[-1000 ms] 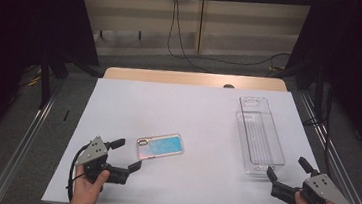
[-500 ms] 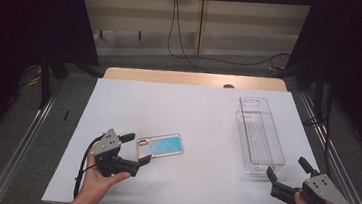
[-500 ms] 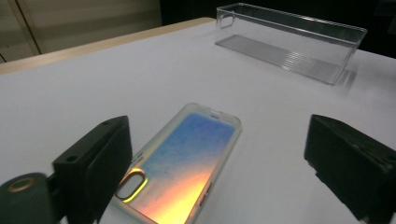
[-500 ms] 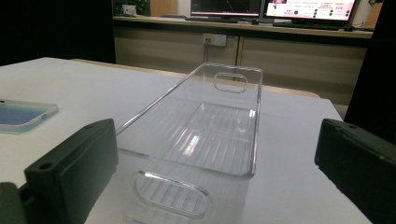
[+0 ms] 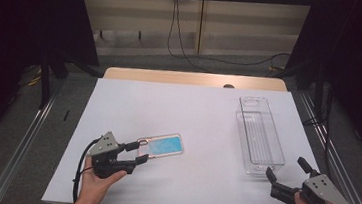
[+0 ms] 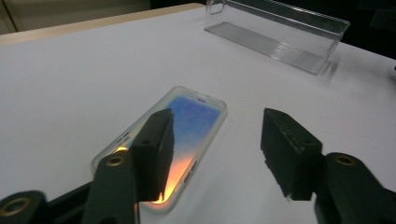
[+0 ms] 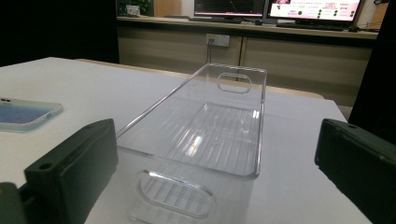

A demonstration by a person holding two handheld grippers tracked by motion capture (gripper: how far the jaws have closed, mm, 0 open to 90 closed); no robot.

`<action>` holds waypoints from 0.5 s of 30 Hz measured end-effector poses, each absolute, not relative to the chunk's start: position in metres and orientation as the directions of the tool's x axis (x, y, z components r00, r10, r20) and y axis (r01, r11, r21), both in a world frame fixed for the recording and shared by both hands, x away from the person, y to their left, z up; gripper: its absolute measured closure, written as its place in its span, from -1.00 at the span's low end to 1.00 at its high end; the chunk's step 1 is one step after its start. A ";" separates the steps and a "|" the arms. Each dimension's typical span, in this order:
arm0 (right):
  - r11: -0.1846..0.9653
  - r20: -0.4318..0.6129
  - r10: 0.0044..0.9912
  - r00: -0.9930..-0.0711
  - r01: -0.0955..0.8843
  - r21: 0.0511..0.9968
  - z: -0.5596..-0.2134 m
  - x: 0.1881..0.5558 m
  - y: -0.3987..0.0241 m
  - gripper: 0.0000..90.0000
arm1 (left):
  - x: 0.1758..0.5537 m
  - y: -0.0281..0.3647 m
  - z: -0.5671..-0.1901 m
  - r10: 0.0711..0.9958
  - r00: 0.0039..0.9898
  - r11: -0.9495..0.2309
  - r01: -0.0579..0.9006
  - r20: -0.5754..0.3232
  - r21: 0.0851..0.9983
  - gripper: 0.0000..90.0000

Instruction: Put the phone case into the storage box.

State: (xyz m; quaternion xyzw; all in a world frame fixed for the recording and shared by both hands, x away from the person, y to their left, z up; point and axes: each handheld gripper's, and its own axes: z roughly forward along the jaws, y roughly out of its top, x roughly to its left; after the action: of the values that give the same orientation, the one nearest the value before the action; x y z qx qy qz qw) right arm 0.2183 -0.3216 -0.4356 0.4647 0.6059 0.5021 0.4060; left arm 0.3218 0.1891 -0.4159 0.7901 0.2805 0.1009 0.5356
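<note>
Your left gripper (image 5: 134, 153) has travelled forward and to the right since a second ago, closing on the phone case (image 5: 161, 145); your right gripper (image 5: 284, 178) has held its place at the near end of the clear bin (image 5: 260, 135).

Left jaws stand wide open and hold nothing. In the left gripper view one jaw hangs over the case's near end and the other is out over bare white table cover (image 5: 203, 114) beside it, so the case is not yet squarely between them. Whether the jaw tip touches the case you cannot tell from these pictures.

Right jaws are also spread wide and empty, flanking the bin's near wall in the right gripper view without gripping it.

The case lies flat, well to the left of the bin, its long axis roughly pointing toward it.

Your risk, as it looks from here: close now and you would likely catch only a corner or pinch down on the flat face, and the thin, slick case could skid across the cover or pop out. A low jaw tip could also shove it away before you close. The light bin may slide if your right jaws nudge it.

Count: one phone case, one clear bin, two grippers.
</note>
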 end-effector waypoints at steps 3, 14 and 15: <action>0.064 -0.026 0.972 -0.233 0.158 0.985 -0.436 0.219 -0.323 -1.00 | 0.323 0.189 -0.416 0.542 0.825 -0.262 0.347 -0.160 0.900 0.18; 0.064 -0.024 0.971 -0.238 0.160 0.985 -0.436 0.219 -0.322 -1.00 | 0.324 0.189 -0.414 0.512 0.841 -0.335 0.383 -0.175 0.861 0.77; 0.065 -0.025 0.971 -0.239 0.160 0.985 -0.436 0.219 -0.322 -1.00 | 0.323 0.189 -0.414 0.514 0.842 -0.346 0.379 -0.165 0.858 0.86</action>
State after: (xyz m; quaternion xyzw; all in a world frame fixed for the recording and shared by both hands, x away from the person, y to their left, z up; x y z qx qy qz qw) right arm 0.2189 -0.3220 -0.4361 0.4658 0.6071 0.5007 0.4045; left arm 0.3235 0.1888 -0.4141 0.8176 0.2729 0.0670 0.5026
